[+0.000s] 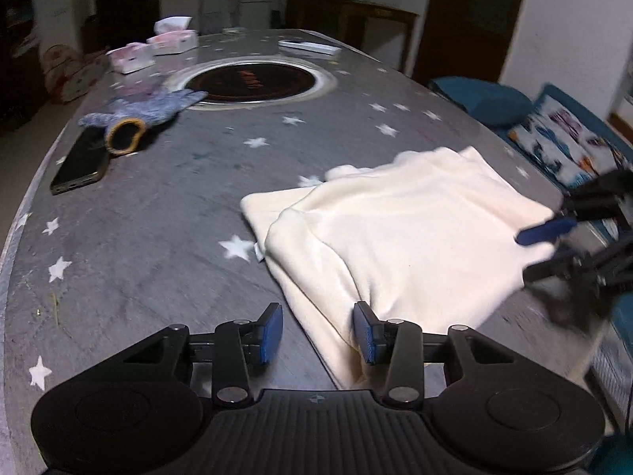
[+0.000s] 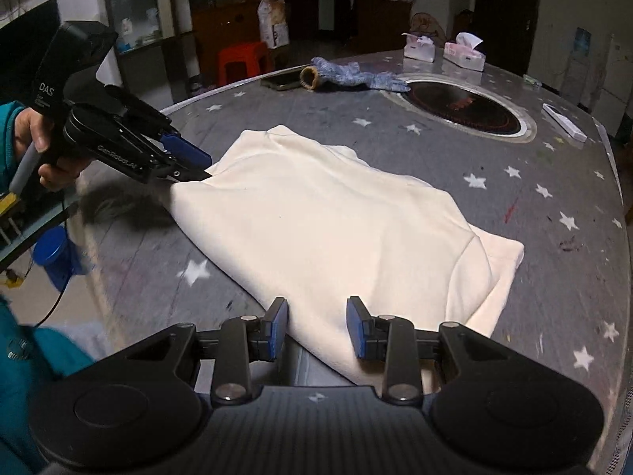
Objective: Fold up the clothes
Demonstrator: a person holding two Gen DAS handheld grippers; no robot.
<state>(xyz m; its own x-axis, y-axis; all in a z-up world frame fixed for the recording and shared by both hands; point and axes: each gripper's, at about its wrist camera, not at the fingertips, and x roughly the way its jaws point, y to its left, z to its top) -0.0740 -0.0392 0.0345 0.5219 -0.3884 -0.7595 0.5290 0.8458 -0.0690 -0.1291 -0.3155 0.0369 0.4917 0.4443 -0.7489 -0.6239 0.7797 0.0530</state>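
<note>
Grey star-printed tabletop (image 1: 150,213). Round black cooktop (image 1: 253,81) set in middle. Blue knitted glove (image 1: 158,107), tan cuff, beside dark phone (image 1: 81,162). Two pink-white tissue boxes (image 1: 174,41) at far edge. White flat box (image 1: 308,46) beyond cooktop.

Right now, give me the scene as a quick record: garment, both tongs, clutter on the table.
garment: cream top, partly folded, lying on the star-patterned table
left tongs: open, at one edge of the garment, cloth partly in the gap
right tongs: at the opposite edge, cloth in the gap, grip unclear
clutter: phone, blue knit glove, tissue packs
inset: round dark hob
</note>
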